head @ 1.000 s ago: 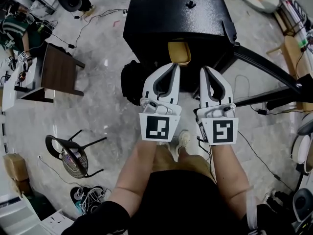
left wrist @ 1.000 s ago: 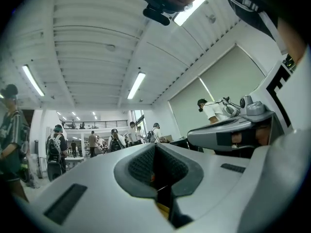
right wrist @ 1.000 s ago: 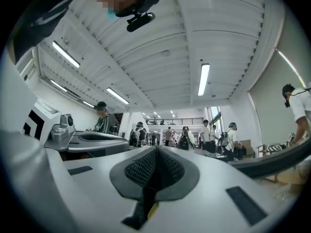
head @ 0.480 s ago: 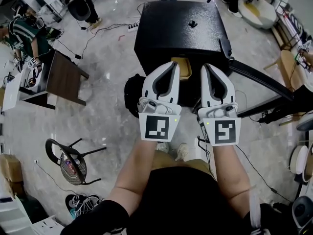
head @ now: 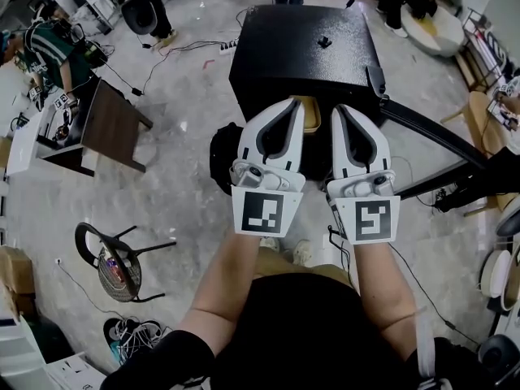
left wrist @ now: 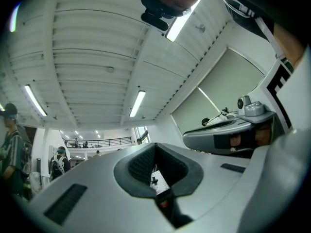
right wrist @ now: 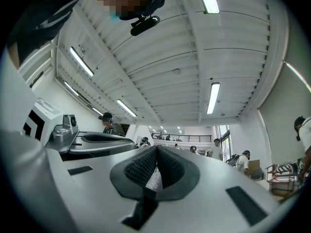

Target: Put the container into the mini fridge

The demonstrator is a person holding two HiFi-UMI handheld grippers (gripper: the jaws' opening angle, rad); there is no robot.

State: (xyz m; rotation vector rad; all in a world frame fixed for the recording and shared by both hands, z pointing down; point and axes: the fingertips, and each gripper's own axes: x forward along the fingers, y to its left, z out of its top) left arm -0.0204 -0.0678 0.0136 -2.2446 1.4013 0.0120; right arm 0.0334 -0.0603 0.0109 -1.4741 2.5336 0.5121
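Note:
The black mini fridge (head: 305,51) stands on the floor ahead of me, its door (head: 431,132) swung open to the right. A yellow container (head: 309,110) shows just under the fridge's front edge, in the opening, mostly hidden behind my grippers. My left gripper (head: 293,104) and right gripper (head: 340,109) are side by side above it, both shut and empty. In the left gripper view the left gripper (left wrist: 154,153) points up at the ceiling with its pads together. The right gripper (right wrist: 156,155) looks the same in the right gripper view.
A black bag (head: 221,157) lies at the fridge's left foot. A brown side table (head: 106,124) stands at the left and a tipped black chair (head: 114,258) lies nearer. Cables run over the marble floor. People stand at the top left and across the hall.
Both grippers have risen together, still shut and side by side. The fridge has slid down the head view, so more of its top shows and less of the container.

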